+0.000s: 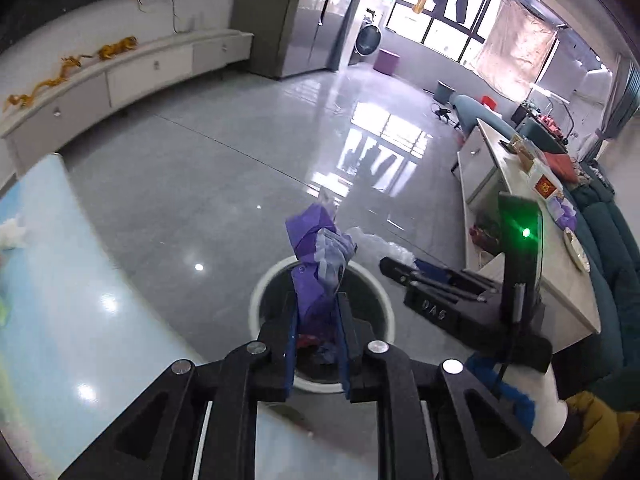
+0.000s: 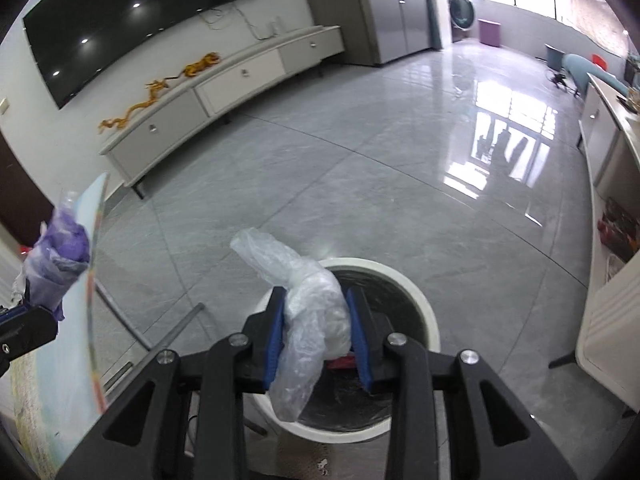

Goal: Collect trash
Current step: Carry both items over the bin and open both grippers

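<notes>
**Both claws poised over the bin, trash in hand**

The drop-off step is judged to be in hand. The left claw (image 1: 318,336) is seen pinching a purple crumpled wrapper (image 1: 316,264), which stands up between the blue pads (image 1: 291,344) and rises well beyond the fingertips. No gap can be made out between the pads and the wrapper, so the grip is read as closed on it, though perhaps lightly. Directly beneath and ahead of this claw lies the white-rimmed trash bin (image 1: 256,300), its dark inside already holding some red and blue scraps.

The right claw (image 2: 318,332) is pressed onto a clear plastic bag (image 2: 308,304), bunched between its pads, with one loose end projecting up and to the left past the fingertips and another hanging below them. The same bin (image 2: 424,300) sits just under and slightly right of this claw. In the left wrist view, the right claw (image 1: 404,274) is seen just to the right of the left one, over the bin's far rim.

A pale blue surface (image 1: 60,280) lies to the left of both claws.

For the next move, each claw would need to be spread while centred over the bin's mouth. The bag's trailing end hangs near the rim and could catch or drape outside; the light wrapper may cling to a pad.
</notes>
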`<state>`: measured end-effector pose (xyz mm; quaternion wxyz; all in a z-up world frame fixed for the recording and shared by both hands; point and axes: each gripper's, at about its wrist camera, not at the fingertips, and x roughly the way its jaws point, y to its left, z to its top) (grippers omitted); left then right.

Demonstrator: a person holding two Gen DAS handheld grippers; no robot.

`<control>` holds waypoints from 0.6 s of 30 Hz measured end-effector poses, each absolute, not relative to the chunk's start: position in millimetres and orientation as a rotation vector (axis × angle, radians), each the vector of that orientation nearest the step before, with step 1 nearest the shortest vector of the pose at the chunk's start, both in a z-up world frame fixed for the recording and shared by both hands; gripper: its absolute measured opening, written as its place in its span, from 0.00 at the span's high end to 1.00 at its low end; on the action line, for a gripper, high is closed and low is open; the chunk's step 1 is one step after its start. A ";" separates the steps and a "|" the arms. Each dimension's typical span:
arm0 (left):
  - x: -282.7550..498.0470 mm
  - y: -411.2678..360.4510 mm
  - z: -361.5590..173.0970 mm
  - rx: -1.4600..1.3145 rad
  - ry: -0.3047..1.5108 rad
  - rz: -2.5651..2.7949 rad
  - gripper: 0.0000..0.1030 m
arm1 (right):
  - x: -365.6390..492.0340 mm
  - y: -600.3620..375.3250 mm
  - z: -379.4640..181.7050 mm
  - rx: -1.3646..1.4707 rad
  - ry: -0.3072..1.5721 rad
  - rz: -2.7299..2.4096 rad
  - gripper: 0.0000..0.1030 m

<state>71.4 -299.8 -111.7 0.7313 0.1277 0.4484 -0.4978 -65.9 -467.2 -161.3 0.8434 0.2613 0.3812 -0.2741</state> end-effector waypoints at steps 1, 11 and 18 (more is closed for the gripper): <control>73.7 -309.4 -116.0 0.264 1.007 -1.111 0.65 | -67.7 -471.3 -164.7 0.557 0.810 -0.594 0.70; 82.3 -309.0 -115.4 0.238 0.961 -1.113 0.26 | -71.1 -483.0 -168.6 0.545 0.819 -0.669 0.66; 83.7 -257.0 -66.7 0.242 0.831 -1.011 0.26 | -57.9 -456.7 -125.8 0.511 0.741 -0.591 0.65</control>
